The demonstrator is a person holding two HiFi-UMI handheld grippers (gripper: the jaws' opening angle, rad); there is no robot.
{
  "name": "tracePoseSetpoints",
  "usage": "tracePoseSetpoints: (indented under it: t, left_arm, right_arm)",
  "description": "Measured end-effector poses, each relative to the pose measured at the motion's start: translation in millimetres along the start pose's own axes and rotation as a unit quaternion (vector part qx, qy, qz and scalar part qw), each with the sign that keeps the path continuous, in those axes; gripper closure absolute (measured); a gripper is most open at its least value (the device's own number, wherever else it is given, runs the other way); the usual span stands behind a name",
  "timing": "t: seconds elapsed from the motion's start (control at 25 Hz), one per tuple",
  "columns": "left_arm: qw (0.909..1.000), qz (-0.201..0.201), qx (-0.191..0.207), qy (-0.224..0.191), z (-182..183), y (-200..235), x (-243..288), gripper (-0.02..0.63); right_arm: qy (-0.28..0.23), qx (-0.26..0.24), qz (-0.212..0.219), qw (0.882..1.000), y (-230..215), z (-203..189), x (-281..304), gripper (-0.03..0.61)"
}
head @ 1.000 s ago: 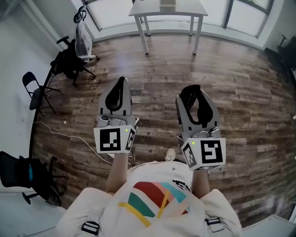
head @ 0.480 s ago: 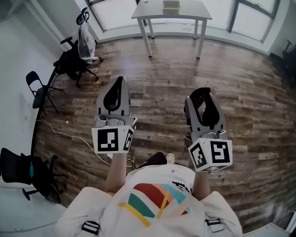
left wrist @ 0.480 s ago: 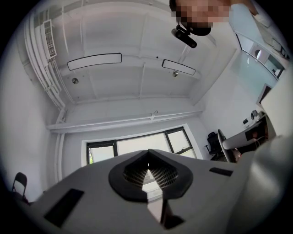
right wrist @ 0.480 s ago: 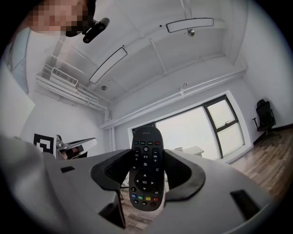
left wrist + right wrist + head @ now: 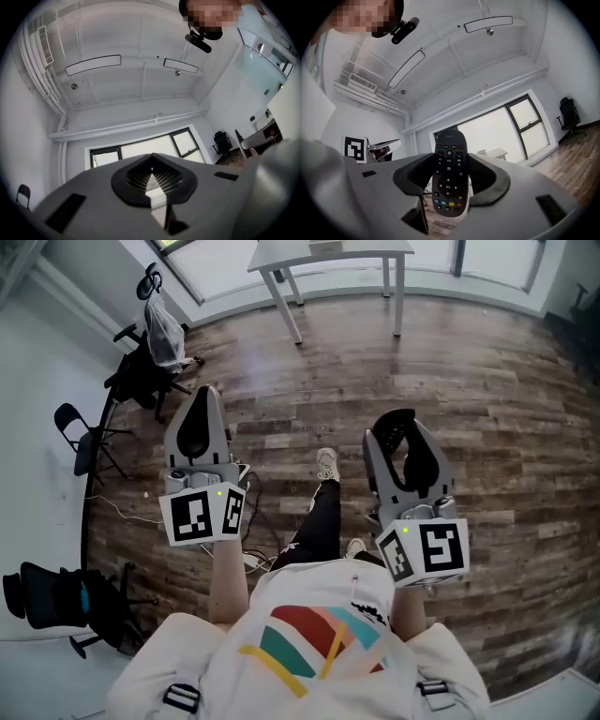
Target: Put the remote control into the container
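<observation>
R gripper [image 5: 451, 175]: matte grey shells w/ black pads, jaws clamped on the remote control [image 5: 450, 169], a slim black plastic slab w/ rounded ends, rows of small btns, coloured keys at its near end. It stands upright btwn the pads, btn face to the camera, top poking past the jaw tips. L gripper [image 5: 151, 180]: ribbed pads together, nothing btwn. Both held over wood-plank floor [image 5: 487, 381]; white table [image 5: 281, 257] beyond the tips, well apart.

The left forearm [image 5: 228, 573] and right forearm [image 5: 405, 607] reach forward from the chest, well apart. The left claw [image 5: 200, 401] has its jaws closed together, empty. The right claw [image 5: 401, 427] clamps the remote control [image 5: 449, 176] upright between its jaws.
</observation>
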State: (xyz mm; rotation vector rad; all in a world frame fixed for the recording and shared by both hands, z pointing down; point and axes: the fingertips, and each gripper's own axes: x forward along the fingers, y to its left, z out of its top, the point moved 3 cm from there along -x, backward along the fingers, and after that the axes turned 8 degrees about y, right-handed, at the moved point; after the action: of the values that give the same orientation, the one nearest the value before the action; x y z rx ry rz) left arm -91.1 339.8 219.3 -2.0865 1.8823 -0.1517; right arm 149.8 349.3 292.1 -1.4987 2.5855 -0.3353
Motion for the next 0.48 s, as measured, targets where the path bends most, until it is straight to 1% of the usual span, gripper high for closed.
tracePoseSetpoints:
  t: [0.08, 0.16, 0.36, 0.48]
  left_arm:
    - [0.9999, -0.008, -0.004, -0.012, 2, 0, 7, 0.606]
    - [0.9997, -0.014, -0.009, -0.019, -3, 0, 15, 0.606]
    - [0.9985, -0.030, -0.040, -0.022, -27, -8, 55, 0.606]
    - [0.9977, -0.040, -0.051, -0.020, -36, -10, 75, 0.606]
  right_arm:
    - [-0.003, -0.009, -0.002, 1.000, 2, 2, 2, 0.345]
    - [0.004, -0.030, -0.005, 1.000, 3, 0, 8, 0.345]
    - [0.026, -0.070, -0.025, 0.997, -11, -6, 30, 0.345]
    - [0.039, -0.077, -0.037, 0.996, -20, -7, 53, 0.345]
